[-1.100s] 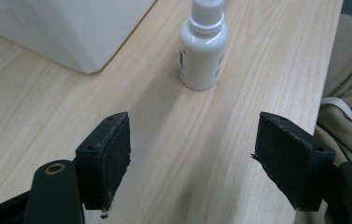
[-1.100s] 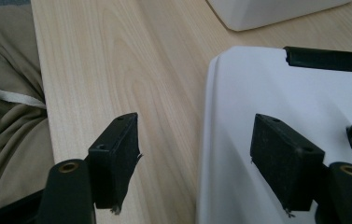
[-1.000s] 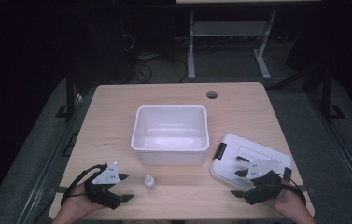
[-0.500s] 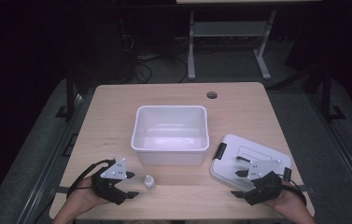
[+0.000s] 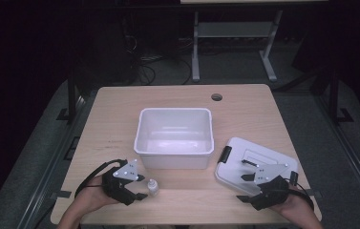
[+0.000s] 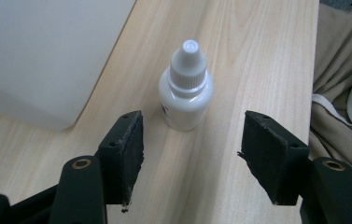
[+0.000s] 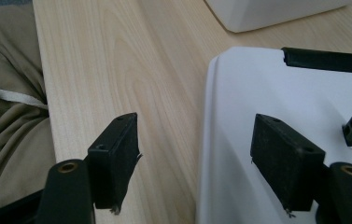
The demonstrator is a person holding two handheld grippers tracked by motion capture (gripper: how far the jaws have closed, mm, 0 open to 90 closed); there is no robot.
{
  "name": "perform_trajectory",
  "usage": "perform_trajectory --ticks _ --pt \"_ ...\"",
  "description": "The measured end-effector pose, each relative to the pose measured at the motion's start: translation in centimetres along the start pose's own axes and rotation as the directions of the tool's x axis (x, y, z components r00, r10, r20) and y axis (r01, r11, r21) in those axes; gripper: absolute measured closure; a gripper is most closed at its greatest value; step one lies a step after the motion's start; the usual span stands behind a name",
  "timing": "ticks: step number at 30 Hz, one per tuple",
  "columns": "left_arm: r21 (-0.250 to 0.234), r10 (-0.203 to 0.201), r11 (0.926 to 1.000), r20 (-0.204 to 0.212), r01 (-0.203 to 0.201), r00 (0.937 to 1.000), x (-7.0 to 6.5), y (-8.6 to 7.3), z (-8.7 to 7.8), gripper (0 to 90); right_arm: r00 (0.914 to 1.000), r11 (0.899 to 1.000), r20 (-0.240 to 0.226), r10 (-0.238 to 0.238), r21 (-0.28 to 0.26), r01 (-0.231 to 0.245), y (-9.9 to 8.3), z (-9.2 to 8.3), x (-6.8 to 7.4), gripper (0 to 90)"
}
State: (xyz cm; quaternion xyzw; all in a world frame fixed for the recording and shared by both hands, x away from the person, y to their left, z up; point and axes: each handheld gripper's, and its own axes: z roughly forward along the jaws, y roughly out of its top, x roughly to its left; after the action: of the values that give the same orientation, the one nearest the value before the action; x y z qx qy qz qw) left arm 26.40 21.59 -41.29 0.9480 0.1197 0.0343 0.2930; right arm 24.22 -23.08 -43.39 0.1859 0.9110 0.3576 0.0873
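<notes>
A small white dropper bottle (image 5: 153, 187) (image 6: 186, 88) stands upright on the wooden table, in front of the white bin (image 5: 174, 110) (image 6: 43, 51). My left gripper (image 5: 142, 187) (image 6: 193, 140) points at it from the left. Its jaws have just been closing but stand apart, with the bottle just past their tips and untouched. A white lid (image 5: 244, 155) (image 7: 267, 88) with black latches lies flat at the front right. My right gripper (image 5: 242, 187) (image 7: 194, 135) is open, one jaw over the bare table and the other over the lid's near edge.
The bin's corner (image 7: 267, 11) shows beyond the lid. A round cable hole (image 5: 216, 97) sits near the table's far edge. The person's beige clothing (image 6: 341, 70) lies along the front edge. Bare wood (image 5: 115, 124) stretches left of the bin.
My left gripper has moved right, up to the dropper bottle, and its jaws have narrowed. The right gripper, bin and lid have stayed put.
</notes>
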Motion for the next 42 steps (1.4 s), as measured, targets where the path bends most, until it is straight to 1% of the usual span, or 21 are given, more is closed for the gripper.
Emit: perform_trajectory --ticks 2,3,7,9,15,18,22,27,31,33,39,42 --pt "0.007 0.011 0.9999 0.004 -0.011 0.9999 0.0 0.1 0.2 38.9 1.0 1.0 -0.002 -0.001 0.0 0.001 0.0 0.0 0.0 31.5" --pt "0.0 0.008 1.0 0.004 -0.008 1.0 0.0 0.2 0.3 39.1 1.0 1.0 -0.001 0.0 -0.001 0.0 0.0 0.0 0.0 31.5" --pt "0.023 0.024 0.9995 0.008 -0.024 0.9997 0.1 0.8 0.5 39.5 1.0 1.0 -0.001 -0.005 -0.003 0.005 0.0 0.0 0.0 31.5" --pt "0.021 0.031 0.9993 0.013 -0.031 0.9994 0.1 1.1 0.7 39.9 1.0 1.0 -0.001 -0.005 -0.002 0.005 0.0 0.0 0.0 31.5" --pt "0.028 0.041 0.9987 0.025 -0.042 0.9989 0.4 1.8 1.0 41.9 1.0 1.0 -0.001 -0.005 -0.006 0.005 0.0 -0.2 0.0 31.5" --pt "0.043 0.046 0.9979 0.034 -0.048 0.9984 0.5 2.1 1.4 42.7 1.0 1.0 -0.002 -0.006 -0.006 0.006 0.0 -0.2 0.0 31.5" --pt "0.052 0.047 0.9974 0.038 -0.049 0.9982 0.6 2.3 1.8 43.6 1.0 1.0 -0.004 -0.007 -0.006 0.007 0.0 -0.2 0.0 31.5" --pt "0.059 0.05 0.9969 0.046 -0.052 0.9977 0.7 2.5 2.1 44.5 0.9998 1.0 -0.003 -0.02 -0.009 0.02 0.3 -0.2 0.1 31.5" --pt "0.083 0.054 0.9949 0.046 -0.058 0.9975 0.9 2.5 2.4 46.3 0.9998 1.0 -0.003 -0.02 -0.011 0.02 0.2 -0.2 0.1 31.4" --pt "0.083 0.043 0.9954 0.047 -0.047 0.9979 1.0 2.4 2.5 46.8 0.9998 1.0 -0.002 -0.019 -0.012 0.019 0.2 -0.3 0.1 31.4" --pt "0.088 0.055 0.9943 0.054 -0.06 0.997 1.1 2.5 2.7 49.5 0.9999 1.0 -0.001 -0.014 -0.014 0.014 0.2 -0.4 0.1 31.3" --pt "0.089 0.052 0.9944 0.061 -0.057 0.9968 1.1 2.5 2.8 51.1 0.9999 1.0 -0.002 -0.017 -0.01 0.017 0.2 -0.3 0.1 31.4"
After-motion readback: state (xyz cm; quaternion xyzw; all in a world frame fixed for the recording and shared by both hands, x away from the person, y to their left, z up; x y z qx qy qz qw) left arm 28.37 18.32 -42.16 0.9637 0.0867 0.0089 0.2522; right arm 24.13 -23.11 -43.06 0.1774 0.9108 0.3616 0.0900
